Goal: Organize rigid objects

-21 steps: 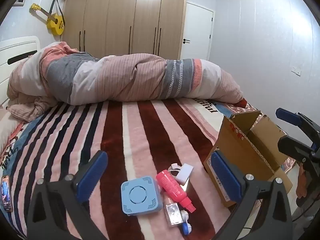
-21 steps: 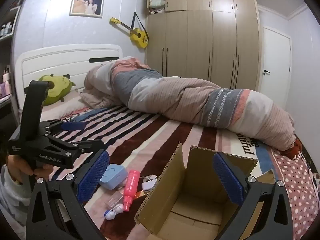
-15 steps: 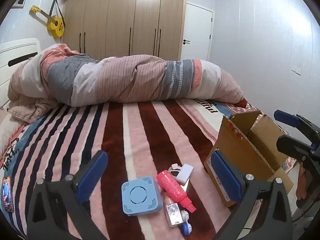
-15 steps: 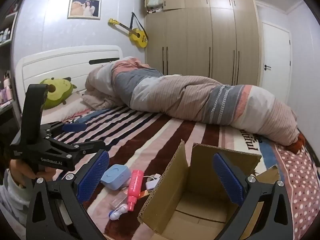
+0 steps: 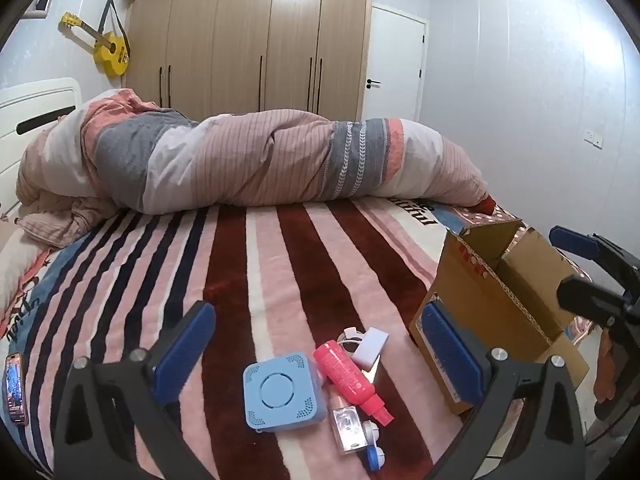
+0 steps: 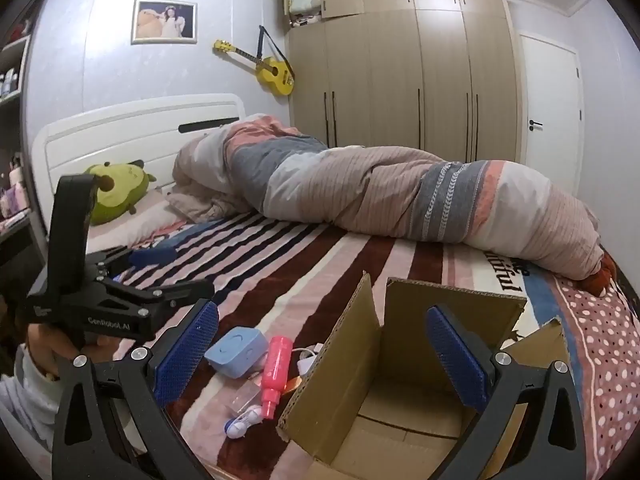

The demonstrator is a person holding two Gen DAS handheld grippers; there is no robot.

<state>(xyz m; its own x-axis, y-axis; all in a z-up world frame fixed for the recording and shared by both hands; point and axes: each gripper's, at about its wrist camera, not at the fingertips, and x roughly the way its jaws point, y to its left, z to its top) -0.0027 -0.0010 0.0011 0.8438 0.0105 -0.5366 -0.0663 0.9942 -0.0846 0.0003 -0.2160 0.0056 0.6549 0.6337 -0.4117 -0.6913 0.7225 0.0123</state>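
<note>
My view of box (image 6: 404, 396) floor partly cut by frame bottom; small clear item (image 5: 349, 428) lower centre hard to identify. Blue speaker (image 5: 282, 392), pink bottle (image 5: 352, 380), white charger (image 5: 374, 346) clustered lower centre on striped blanket (image 5: 248, 280), just left of box. Left gripper (image 5: 316, 344) and right gripper (image 6: 320, 344) both spread wide, holding nothing.

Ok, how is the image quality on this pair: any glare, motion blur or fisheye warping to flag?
Left wrist view: strong fisheye bowing of the wardrobe and dark corner vignette; a glare patch on its upper doors; the small items, such as the blue speaker, look sharp. Right wrist view: same warping and vignette; the cardboard box and the left gripper are sharp, without evident motion blur.
</note>
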